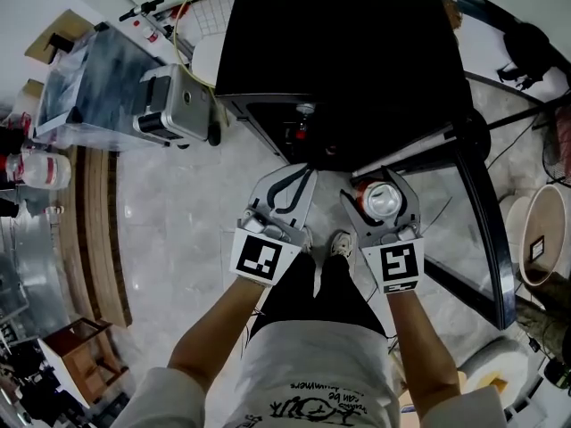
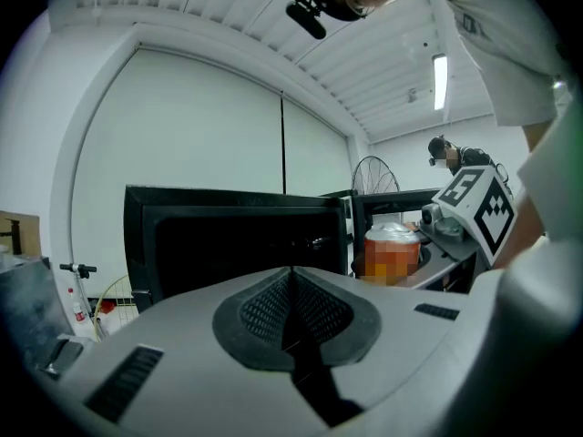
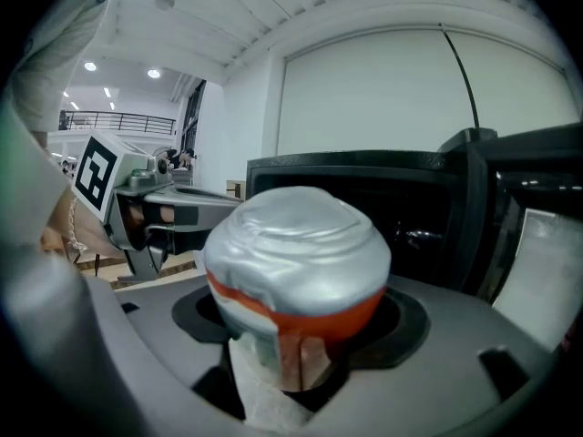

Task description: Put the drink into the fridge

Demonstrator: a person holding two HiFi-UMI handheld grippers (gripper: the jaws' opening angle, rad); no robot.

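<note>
The left gripper (image 1: 287, 188), jaws shut together and empty, points at the black fridge (image 1: 339, 52) just beyond. Beside it on the right, the right gripper (image 1: 381, 185) clamps the silver-topped drink (image 1: 382, 201), near the fridge's open front.

Light around me is even and bright: a ceiling light strip (image 2: 440, 80) glows far right, spot lamps (image 3: 89, 66) far left. The pale floor (image 1: 178, 230) shows soft glare; the fridge (image 1: 343, 52) is a featureless black mass. The left gripper view and right gripper view bend hard toward dark round edges, and my near drink (image 3: 296, 244) looks soft.
</note>
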